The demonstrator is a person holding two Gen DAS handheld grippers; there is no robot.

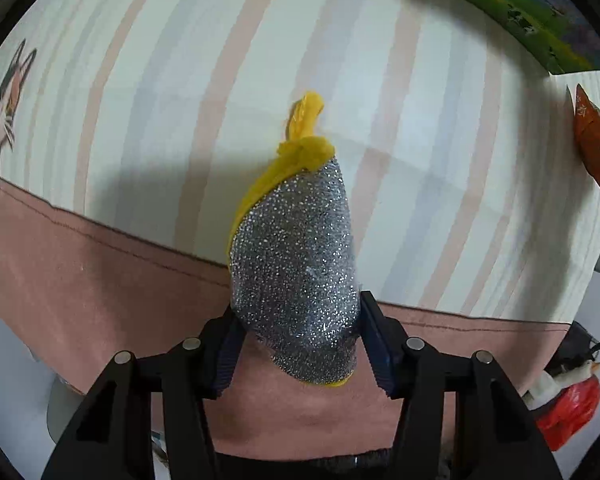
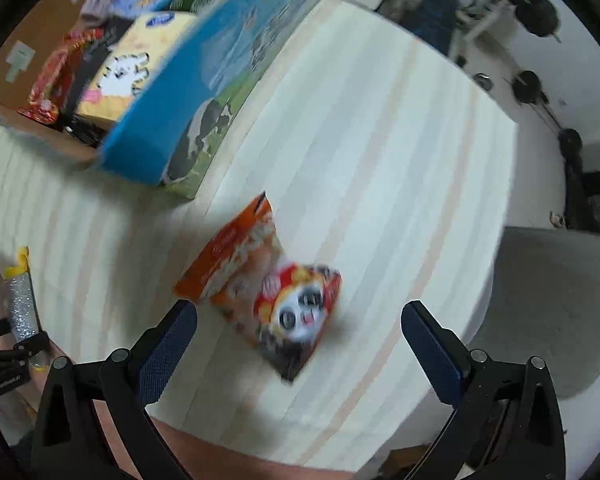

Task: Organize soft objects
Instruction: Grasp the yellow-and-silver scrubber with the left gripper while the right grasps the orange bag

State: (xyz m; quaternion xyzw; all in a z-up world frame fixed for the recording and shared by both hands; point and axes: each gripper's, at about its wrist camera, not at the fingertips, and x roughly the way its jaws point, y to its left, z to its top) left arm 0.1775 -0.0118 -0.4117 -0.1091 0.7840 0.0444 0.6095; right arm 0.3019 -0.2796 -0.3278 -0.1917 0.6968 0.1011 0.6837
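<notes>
1. The thing in play is a silver glittery scouring sponge with a yellow cloth backing and a yellow loop at the tip. It's pinched at its near end by the left gripper and sticks out forward over the striped cloth-covered table. You can also spot it at the left edge of the right wrist view.

2. What could go wrong there: the sponge is squishy and only the near end sits between the pads, so I'd guess it can flop, twist or slide out if the hand swings fast. The loop could also snag on something when it gets dropped off.

3. Left gripper state: jaws drawn in to a narrow gap, pressing the sponge from both sides. It looks like a firm squeeze, but honestly can't tell how deep the bite is.

4. Next soft-ish thing: a crinkly orange and red snack packet with a panda face, lying flat on the table straight ahead of the right gripper.

5. Right gripper state: spread wide, holding nothing and touching nothing, with the packet lying between the fingers' lines but past the tips.

6. Risk here: that view is badly smeared, so the hand looks to be moving quickly. A thin flat packet is easy to skid across slick cloth instead of grabbing it, or to catch by one corner only.

7. Further out: a blue carton printed with cows and an open brown cardboard box stuffed with goods sit at the far side, well apart from both grippers. Probably where things end up, though that's my guess.
</notes>
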